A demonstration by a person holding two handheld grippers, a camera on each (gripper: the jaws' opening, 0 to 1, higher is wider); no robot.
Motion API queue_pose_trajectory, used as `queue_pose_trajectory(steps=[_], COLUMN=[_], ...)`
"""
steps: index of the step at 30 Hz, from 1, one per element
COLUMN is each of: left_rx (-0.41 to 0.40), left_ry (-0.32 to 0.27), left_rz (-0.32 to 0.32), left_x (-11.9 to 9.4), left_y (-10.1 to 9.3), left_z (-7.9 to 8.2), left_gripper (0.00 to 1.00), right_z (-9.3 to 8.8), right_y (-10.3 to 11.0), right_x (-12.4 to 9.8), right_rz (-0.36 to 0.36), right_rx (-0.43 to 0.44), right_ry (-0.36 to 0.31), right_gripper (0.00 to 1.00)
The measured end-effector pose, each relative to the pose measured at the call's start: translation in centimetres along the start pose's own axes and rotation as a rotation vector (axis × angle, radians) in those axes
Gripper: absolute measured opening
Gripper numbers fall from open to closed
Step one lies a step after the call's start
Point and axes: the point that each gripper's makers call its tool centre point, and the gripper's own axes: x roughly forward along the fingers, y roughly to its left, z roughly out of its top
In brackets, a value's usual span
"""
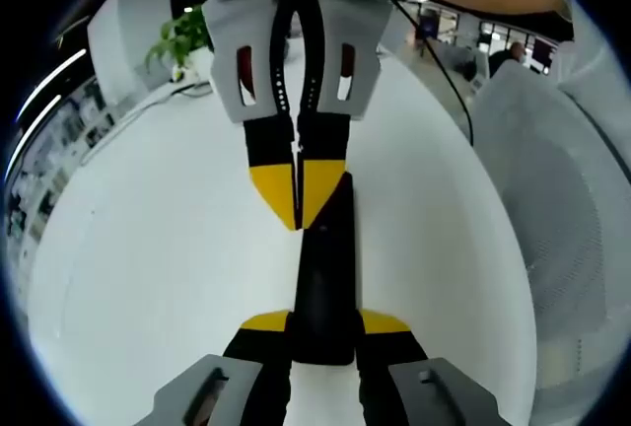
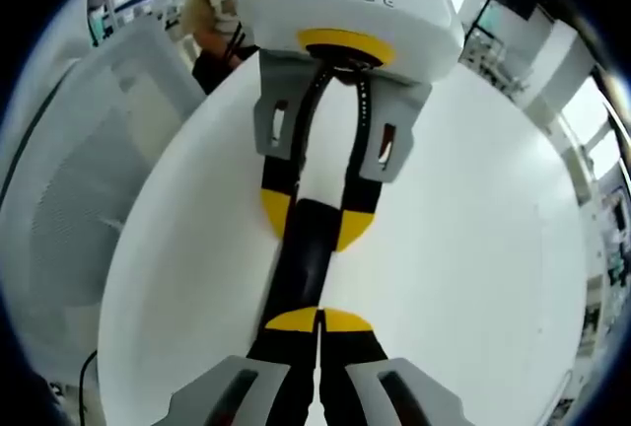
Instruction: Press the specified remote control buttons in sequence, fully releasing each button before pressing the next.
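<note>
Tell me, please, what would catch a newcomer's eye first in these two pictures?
Most striking is the black remote control lying lengthwise on the round white table, clamped at its near end by the left gripper. The right gripper reaches in from the opposite side, its yellow tips shut together over the remote's far end. Beyond the table stand a potted plant and a white mesh chair.

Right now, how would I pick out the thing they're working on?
Look at the round white table. Near its middle lies a long, slim black remote control, clamped at one end by the left gripper while the right gripper's closed yellow tips press it; it's the table's one dark object.
</note>
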Motion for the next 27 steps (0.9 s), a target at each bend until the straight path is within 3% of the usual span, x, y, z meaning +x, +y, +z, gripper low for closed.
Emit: queue_pose_trajectory(steps=[27], left_rx=[0.006], left_ry=[0.012], left_rz=[-0.003], left_x=[0.0], left_y=[0.0], left_z=[0.0], left_gripper=[0.24], right_z=[0.6], right_y=[0.6], right_x=[-1.4], right_rz=[-0.002], right_rx=[-0.001], right_ry=[0.001], right_gripper=[0.0])
